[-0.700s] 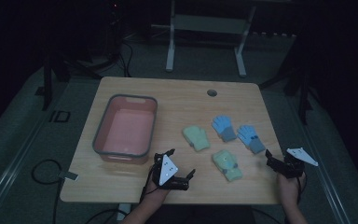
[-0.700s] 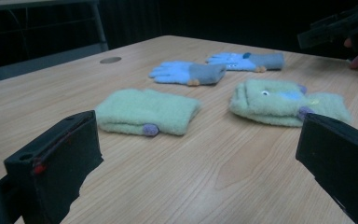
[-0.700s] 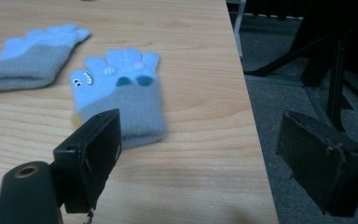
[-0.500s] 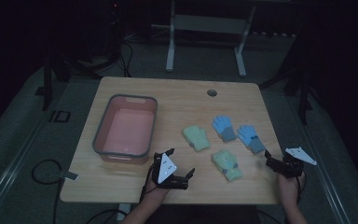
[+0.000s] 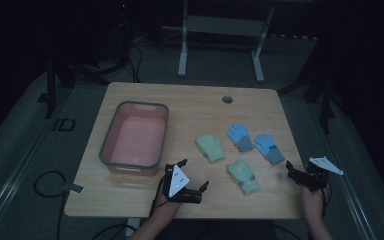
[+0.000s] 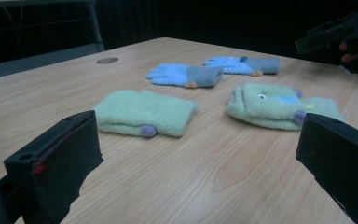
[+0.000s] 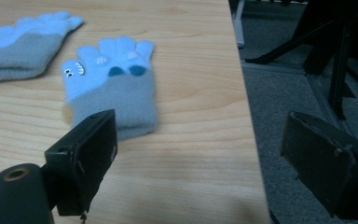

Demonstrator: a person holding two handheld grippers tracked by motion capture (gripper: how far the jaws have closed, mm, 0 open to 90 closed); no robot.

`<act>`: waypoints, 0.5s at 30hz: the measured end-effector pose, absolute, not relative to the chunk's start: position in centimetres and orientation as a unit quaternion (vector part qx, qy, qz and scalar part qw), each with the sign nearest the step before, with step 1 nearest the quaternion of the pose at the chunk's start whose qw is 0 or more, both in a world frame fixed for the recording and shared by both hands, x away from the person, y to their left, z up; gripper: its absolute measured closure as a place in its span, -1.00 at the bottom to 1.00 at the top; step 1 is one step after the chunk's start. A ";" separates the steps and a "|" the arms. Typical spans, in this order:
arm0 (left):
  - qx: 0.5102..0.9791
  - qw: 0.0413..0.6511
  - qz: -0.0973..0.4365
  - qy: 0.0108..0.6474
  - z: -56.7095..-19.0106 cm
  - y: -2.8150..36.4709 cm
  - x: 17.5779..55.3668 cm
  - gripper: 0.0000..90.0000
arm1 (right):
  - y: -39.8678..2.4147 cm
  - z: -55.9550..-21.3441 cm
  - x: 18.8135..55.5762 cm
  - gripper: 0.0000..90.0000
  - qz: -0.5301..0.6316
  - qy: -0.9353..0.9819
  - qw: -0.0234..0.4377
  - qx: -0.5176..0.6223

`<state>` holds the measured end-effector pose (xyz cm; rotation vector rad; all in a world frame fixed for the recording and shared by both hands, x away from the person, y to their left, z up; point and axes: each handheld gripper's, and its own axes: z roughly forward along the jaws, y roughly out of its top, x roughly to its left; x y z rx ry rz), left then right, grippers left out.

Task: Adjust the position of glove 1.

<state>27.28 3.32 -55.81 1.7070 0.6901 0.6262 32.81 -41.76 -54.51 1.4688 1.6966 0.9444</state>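
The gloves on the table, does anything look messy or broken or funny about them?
Nothing stands out. The two green gloves and two blue gloves lie flat and apart on the table, none torn or hanging over the edge. The pink bin sits upright with nothing in it. Both tongs, left and right, are open and hold nothing.

High view dim, underexposed; room beyond table [image 5: 130,200] near black, floor murky grey-green. Tabletop only lit zone, light flat, from above, shadows faint. Slight grain, soft detail; pink bin [image 5: 136,137] left of table centre muted, no glare. Left gripper view brighter, cool cast: near green mitten [image 6: 144,112] sharp, table's far edge soft, black jaws at bottom blurred. Right gripper view brightest: blue glove [image 7: 112,79] slightly soft, jaws out of focus, floor right of table edge dark. No strong edge distortion.
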 end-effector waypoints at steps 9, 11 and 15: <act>0.727 0.561 0.264 0.295 -55.8 3.3 27.4 -1.00 | -41.3 -52.2 32.3 -0.76 0.378 0.652 0.364 0.547; 0.728 0.560 0.264 0.295 -55.8 3.3 27.4 -1.00 | -41.0 -51.4 32.3 -0.70 0.385 0.666 0.331 0.546; 0.727 0.560 0.264 0.296 -55.8 3.3 27.4 -1.00 | -40.7 -50.9 32.4 -0.69 0.386 0.673 0.317 0.545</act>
